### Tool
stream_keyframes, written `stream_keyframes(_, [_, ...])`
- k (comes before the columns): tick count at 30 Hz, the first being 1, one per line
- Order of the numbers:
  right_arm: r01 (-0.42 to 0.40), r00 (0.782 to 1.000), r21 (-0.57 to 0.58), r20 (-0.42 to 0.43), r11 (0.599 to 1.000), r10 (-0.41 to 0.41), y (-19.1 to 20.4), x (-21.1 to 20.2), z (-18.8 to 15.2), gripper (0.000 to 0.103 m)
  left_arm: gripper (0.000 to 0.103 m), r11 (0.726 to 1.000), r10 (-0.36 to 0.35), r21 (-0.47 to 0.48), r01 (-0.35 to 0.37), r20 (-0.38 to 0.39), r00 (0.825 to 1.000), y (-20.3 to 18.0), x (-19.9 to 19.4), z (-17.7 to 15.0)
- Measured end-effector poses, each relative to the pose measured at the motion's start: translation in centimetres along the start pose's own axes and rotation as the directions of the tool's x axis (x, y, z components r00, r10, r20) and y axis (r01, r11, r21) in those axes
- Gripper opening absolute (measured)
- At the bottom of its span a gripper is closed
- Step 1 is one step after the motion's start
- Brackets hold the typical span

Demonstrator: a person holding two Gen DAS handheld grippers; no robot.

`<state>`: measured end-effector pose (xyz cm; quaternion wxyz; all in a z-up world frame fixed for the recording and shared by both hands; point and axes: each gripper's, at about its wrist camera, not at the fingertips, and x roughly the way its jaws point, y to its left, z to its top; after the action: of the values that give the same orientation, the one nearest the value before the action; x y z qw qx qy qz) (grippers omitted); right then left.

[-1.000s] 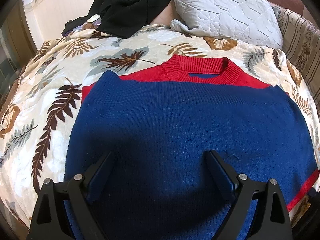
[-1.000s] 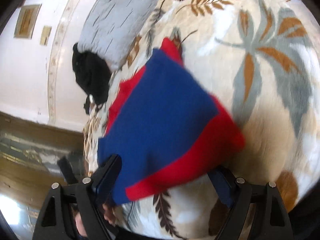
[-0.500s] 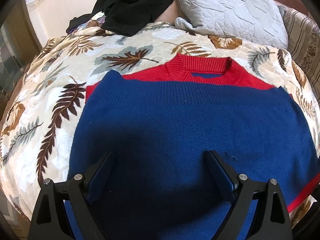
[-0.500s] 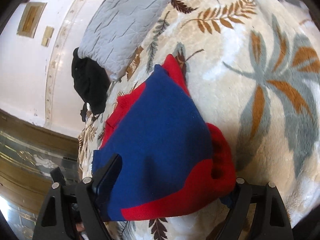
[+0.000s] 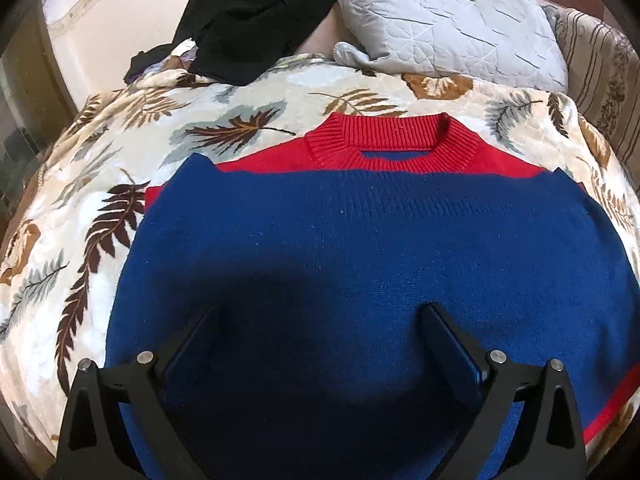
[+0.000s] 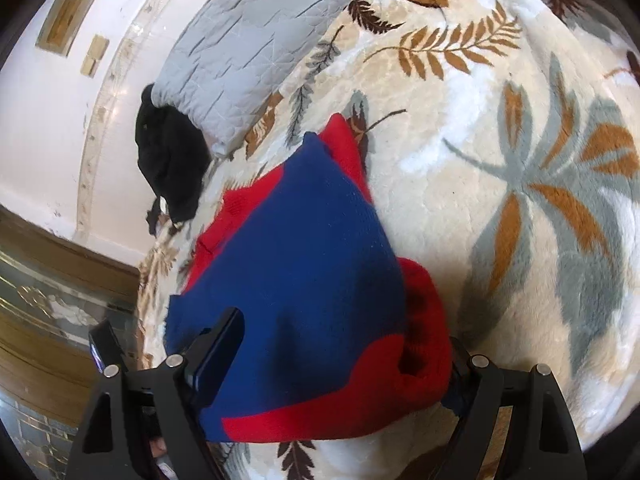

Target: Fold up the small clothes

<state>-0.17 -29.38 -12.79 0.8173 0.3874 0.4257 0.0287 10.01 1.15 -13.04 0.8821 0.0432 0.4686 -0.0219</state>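
Blue-and-red knit sweater [image 5: 360, 248] lies folded on the leaf-print blanket [image 5: 92, 184], collar toward the grey pillow [image 5: 448, 20].
Left gripper [image 5: 316, 320] hovers over the blue panel, jaws opening, wide apart, nothing pinched. Right gripper [image 6: 344, 344] straddles the sweater's red-trimmed end [image 6: 416, 340]; jaws spread wide, fabric sits between them, can't tell if the pads press it. Black clothes [image 5: 248, 16] piled beside the pillow.
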Motion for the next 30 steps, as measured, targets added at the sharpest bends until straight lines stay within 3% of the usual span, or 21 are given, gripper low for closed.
stream_keyframes(2, [0.041,0.999,-0.057,0.006,0.998,-0.040,0.9,-0.1,0.0,0.071,0.101,1.000,-0.004,0.005,0.004,0.000,1.000,0.1,-0.1,-0.1])
stream_keyframes(4, [0.105,0.994,-0.097,-0.025,0.990,-0.108,1.2,0.6,0.1,0.036,0.101,1.000,0.000,0.006,0.000,-0.003,1.000,0.0,-0.2,-0.1])
stream_keyframes(8, [0.141,0.988,-0.081,-0.058,0.987,-0.145,0.2,1.1,0.0,0.022,0.100,1.000,-0.017,-0.011,0.017,-0.025,1.000,0.3,-1.2,0.5])
stream_keyframes(11, [0.147,0.988,-0.080,-0.033,0.986,-0.150,0.0,0.3,-0.2,0.023,0.100,1.000,-0.020,-0.011,0.021,0.077,0.997,0.5,-3.6,0.3])
stream_keyframes(13, [0.129,0.991,-0.058,-0.026,0.990,-0.131,-0.6,-0.2,-0.2,0.026,0.100,1.000,-0.022,-0.004,0.022,0.080,0.997,0.5,-3.5,0.1])
stream_keyframes(14, [0.116,0.992,-0.048,-0.035,0.992,-0.118,-1.0,-0.6,-0.4,0.031,0.100,1.000,-0.022,0.005,0.021,0.032,0.999,0.4,-2.3,-0.1])
stream_keyframes(16, [0.079,0.996,-0.040,-0.036,0.996,-0.080,-1.4,-1.9,-0.7,0.088,0.103,1.000,-0.008,0.008,0.008,-0.040,0.999,0.4,-0.2,-0.7])
stream_keyframes(17, [0.063,0.998,-0.041,-0.008,0.997,-0.064,-1.6,-3.2,-0.8,0.090,0.103,1.000,-0.011,-0.005,0.011,-0.003,1.000,0.6,-0.5,-0.8])
stream_keyframes(22, [0.032,0.999,-0.078,0.021,0.996,-0.030,-1.6,-5.1,2.1,0.090,0.103,1.000,-0.009,0.002,0.009,-0.011,1.000,0.4,-0.6,-0.6])
stream_keyframes(25, [-0.005,0.999,-0.127,-0.038,0.992,0.000,-0.4,-2.4,5.7,0.090,0.103,1.000,-0.014,0.006,0.014,-0.007,1.000,0.3,-0.6,-0.8])
stream_keyframes(28, [0.059,0.992,-0.195,-0.097,0.979,-0.079,0.7,1.6,8.8,0.090,0.103,1.000,-0.014,0.010,0.014,-0.003,1.000,0.4,-0.7,-1.0])
stream_keyframes(30, [0.042,0.978,-0.247,-0.187,0.968,-0.090,1.6,5.1,10.2,0.090,0.103,1.000,-0.014,0.009,0.014,-0.001,1.000,0.5,-0.5,-0.9])
